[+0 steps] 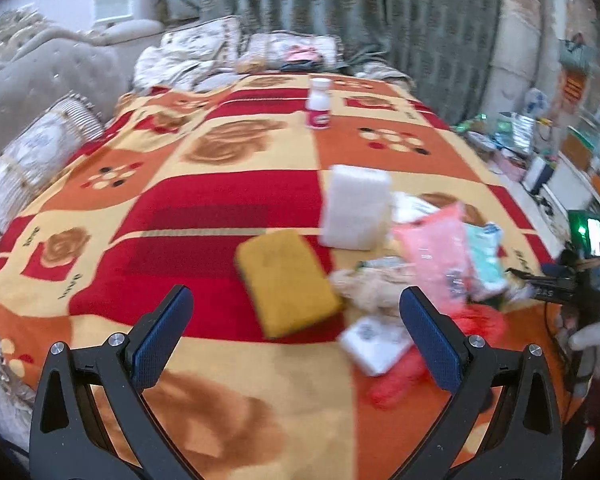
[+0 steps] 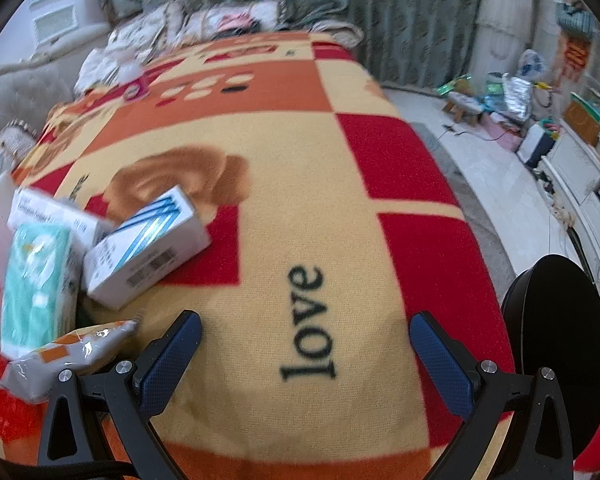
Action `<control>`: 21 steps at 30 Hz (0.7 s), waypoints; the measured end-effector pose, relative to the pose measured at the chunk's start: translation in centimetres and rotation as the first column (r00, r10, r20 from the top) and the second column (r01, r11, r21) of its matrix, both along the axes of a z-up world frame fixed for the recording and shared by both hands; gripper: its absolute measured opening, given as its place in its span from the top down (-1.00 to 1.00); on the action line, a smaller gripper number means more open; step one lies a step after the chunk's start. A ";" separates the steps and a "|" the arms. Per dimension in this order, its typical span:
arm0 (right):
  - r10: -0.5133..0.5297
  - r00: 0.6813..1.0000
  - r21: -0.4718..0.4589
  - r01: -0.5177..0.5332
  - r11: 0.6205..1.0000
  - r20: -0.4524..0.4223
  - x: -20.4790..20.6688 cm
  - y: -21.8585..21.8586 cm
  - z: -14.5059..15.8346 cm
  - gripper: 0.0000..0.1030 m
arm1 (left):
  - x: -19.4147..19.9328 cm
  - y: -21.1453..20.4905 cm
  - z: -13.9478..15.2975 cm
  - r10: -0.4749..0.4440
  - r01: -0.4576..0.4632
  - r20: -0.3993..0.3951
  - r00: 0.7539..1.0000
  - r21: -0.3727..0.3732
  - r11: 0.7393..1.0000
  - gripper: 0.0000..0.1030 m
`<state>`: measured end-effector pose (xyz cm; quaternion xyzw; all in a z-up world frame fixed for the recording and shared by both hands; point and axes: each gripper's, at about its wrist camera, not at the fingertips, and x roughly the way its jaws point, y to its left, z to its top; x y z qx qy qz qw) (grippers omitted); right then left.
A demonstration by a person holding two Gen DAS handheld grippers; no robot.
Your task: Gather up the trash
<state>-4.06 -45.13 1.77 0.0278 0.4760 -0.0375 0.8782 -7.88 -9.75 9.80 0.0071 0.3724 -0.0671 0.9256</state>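
A heap of trash lies on the patterned blanket [image 1: 228,168]. In the left wrist view I see a yellow sponge [image 1: 286,282], a white foam block [image 1: 356,212], a pink packet [image 1: 440,248], a teal tissue pack [image 1: 486,256], a small white box [image 1: 374,342] and red plastic [image 1: 396,380]. A white bottle [image 1: 319,106] stands far back. My left gripper [image 1: 296,320] is open and empty just before the sponge. In the right wrist view a white and blue box [image 2: 148,246], a teal pack [image 2: 36,280] and a grey wrapper [image 2: 68,354] lie at the left. My right gripper [image 2: 306,346] is open and empty over bare blanket.
A black round bin [image 2: 560,356] stands at the bed's right edge. Pillows [image 1: 36,160] and crumpled bedding [image 1: 204,56] lie at the left and far end. The white floor [image 2: 500,184] and cluttered cabinets [image 2: 580,168] are to the right. A gloved hand holding the other gripper [image 1: 580,292] shows at right.
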 end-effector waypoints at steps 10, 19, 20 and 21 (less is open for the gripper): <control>-0.026 0.983 -0.054 0.036 0.998 0.184 -6.1 0.4 6.7 -0.97 | -1.0 -5.4 2.1 -0.082 0.085 0.045 0.996 -0.067 0.994 -0.99; 0.028 0.943 -0.103 0.007 0.995 0.332 -8.7 3.8 12.6 -0.97 | -1.8 -7.2 4.5 -0.092 0.100 0.099 0.991 -0.077 0.992 -0.99; 0.034 0.939 -0.104 0.002 0.995 0.342 -8.9 4.2 13.1 -0.97 | -1.8 -7.2 4.7 -0.092 0.100 0.103 0.990 -0.075 0.992 -0.99; 0.037 0.936 -0.102 -0.001 0.995 0.349 -8.9 4.4 13.4 -0.97 | -1.9 -7.2 4.9 -0.090 0.098 0.108 0.990 -0.073 0.992 -0.99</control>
